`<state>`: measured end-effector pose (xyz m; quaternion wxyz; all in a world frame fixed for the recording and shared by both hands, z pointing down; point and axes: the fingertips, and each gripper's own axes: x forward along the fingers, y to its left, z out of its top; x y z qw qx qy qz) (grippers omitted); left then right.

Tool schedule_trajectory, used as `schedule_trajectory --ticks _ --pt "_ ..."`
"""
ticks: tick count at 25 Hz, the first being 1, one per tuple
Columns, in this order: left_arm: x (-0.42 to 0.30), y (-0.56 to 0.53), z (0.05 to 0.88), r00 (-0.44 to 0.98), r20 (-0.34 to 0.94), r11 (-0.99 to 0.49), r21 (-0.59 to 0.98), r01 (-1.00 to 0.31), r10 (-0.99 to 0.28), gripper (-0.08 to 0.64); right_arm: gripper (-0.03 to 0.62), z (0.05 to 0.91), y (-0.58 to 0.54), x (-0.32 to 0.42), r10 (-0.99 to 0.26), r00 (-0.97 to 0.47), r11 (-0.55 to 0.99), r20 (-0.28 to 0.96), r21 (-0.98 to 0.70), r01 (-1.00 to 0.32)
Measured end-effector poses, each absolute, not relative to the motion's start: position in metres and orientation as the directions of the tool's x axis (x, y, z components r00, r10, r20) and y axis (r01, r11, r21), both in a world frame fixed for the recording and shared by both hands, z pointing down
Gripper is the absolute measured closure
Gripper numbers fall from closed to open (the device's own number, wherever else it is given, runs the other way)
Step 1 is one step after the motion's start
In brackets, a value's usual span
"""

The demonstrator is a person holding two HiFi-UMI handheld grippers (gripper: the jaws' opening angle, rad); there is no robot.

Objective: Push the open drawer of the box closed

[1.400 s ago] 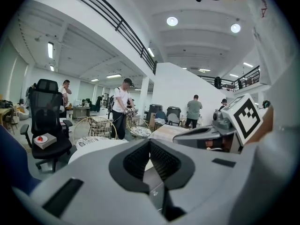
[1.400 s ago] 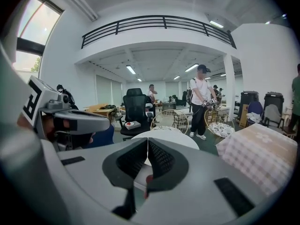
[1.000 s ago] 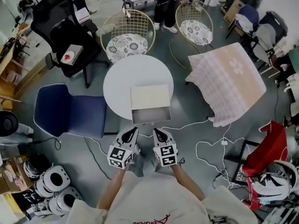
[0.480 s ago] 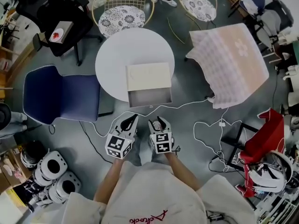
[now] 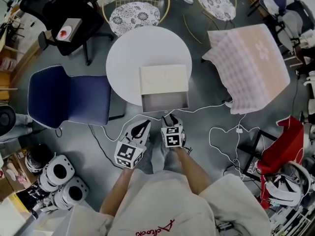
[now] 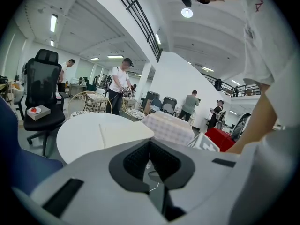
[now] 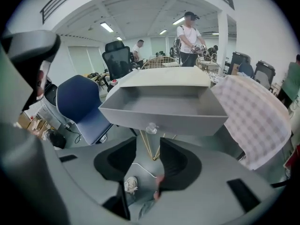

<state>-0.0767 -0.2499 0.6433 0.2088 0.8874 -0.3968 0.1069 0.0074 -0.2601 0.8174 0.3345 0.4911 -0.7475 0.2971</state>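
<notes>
A cream box [image 5: 164,79] sits on the near edge of a round white table [image 5: 133,53]. Its grey drawer [image 5: 165,102] is pulled out toward me and looks empty. My right gripper [image 5: 170,119] hovers just before the drawer front. In the right gripper view the drawer [image 7: 161,109] and its small clear knob [image 7: 151,128] lie right ahead of the right gripper [image 7: 149,149]; its jaws are apart and closing, with nothing between them. My left gripper [image 5: 140,131] hangs lower left of the drawer, shut and empty. In its own view the left gripper [image 6: 150,144] points past the table [image 6: 79,130].
A blue chair [image 5: 69,102] stands left of the table and a checked cloth [image 5: 248,68] covers something to the right. Two wire chairs [image 5: 135,9] sit behind. White cables [image 5: 216,141] trail on the floor near my feet. People stand far off.
My right gripper has moved forward, closer to the drawer front, and its jaws have parted. The left gripper has stayed about where it was.
</notes>
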Motion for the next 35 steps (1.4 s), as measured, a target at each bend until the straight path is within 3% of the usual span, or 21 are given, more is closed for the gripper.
schedule_trajectory --ticks 10,35 --pt "-0.084 -0.248 0.649 0.658 0.370 -0.590 0.291 -0.753 -0.656 0.548 0.515 0.822 -0.283 0.005 -0.546 -0.242 0.301 0.802 -0.082 -0.950" --pt "-0.084 -0.251 0.654 0.659 0.366 -0.579 0.315 -0.752 -0.657 0.548 0.517 0.819 -0.337 0.001 -0.549 -0.230 0.290 0.804 -0.075 -0.954"
